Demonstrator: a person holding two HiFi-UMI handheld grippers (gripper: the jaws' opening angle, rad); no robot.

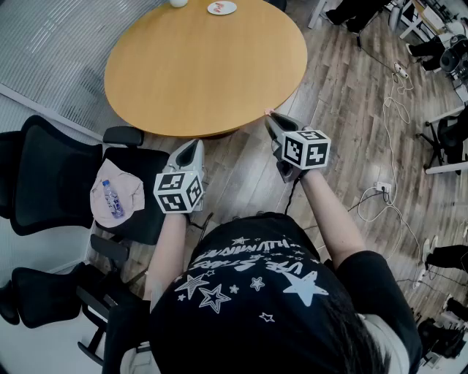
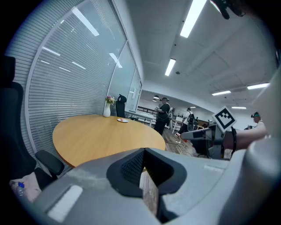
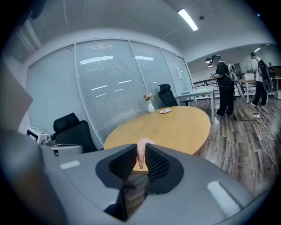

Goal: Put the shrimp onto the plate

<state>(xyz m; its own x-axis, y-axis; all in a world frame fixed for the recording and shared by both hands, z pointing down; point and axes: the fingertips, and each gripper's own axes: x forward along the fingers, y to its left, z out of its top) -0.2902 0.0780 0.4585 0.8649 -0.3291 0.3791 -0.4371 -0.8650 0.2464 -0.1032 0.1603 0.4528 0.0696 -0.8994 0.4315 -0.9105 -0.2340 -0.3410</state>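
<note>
"While the right gripper [image 3: 140, 151] pinches the shrimp [image 3: 141, 145], low at the centre of its view, how should the carry go?"

"Hold the squeeze steady, I'd say; reach across the table [image 1: 205, 73] to the plate [image 1: 221, 7] at the top edge of the head view; lower it before letting go."

"And the left gripper [image 2: 144, 154]?"

"Jaws pressed together on nothing; only its own view shows that; the head view catches just the shrimp's pink tip."
</note>
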